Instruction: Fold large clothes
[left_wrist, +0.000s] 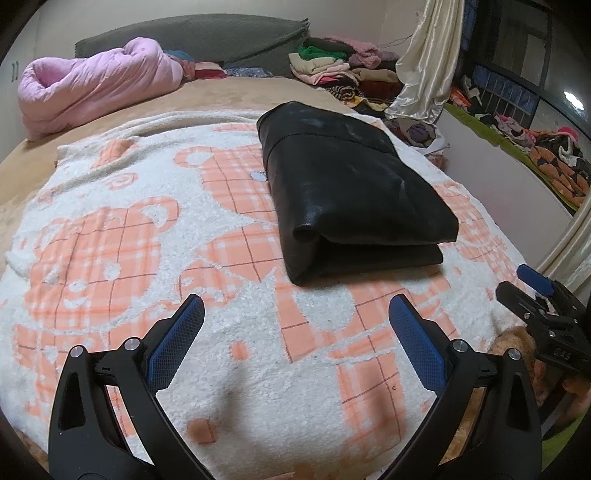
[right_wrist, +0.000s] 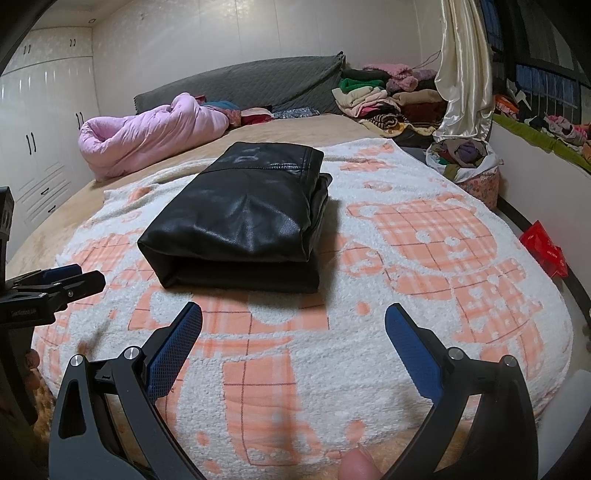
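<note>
Black leather garment (left_wrist: 351, 192) lies folded into a thick rectangular bundle on the bear-print blanket (left_wrist: 122, 236) spread over the bed (left_wrist: 229, 92). Neither tool touches it.

My left hand-held gripper (left_wrist: 295, 314): jaws spread wide, empty, hovering over the blanket. Bundle sits ahead and somewhat to its right.

My right hand-held gripper (right_wrist: 293, 317): also wide and empty. Bundle sits ahead and slightly to its left (right_wrist: 240, 221).

So the bundle lies between the two tools, near edge facing me, long axis running away toward the headboard. Distances look about equal; I cannot call one nearer.

Judgement: fold looks finished or nearly so. Next move likely a two-sided approach at the near corners.
</note>
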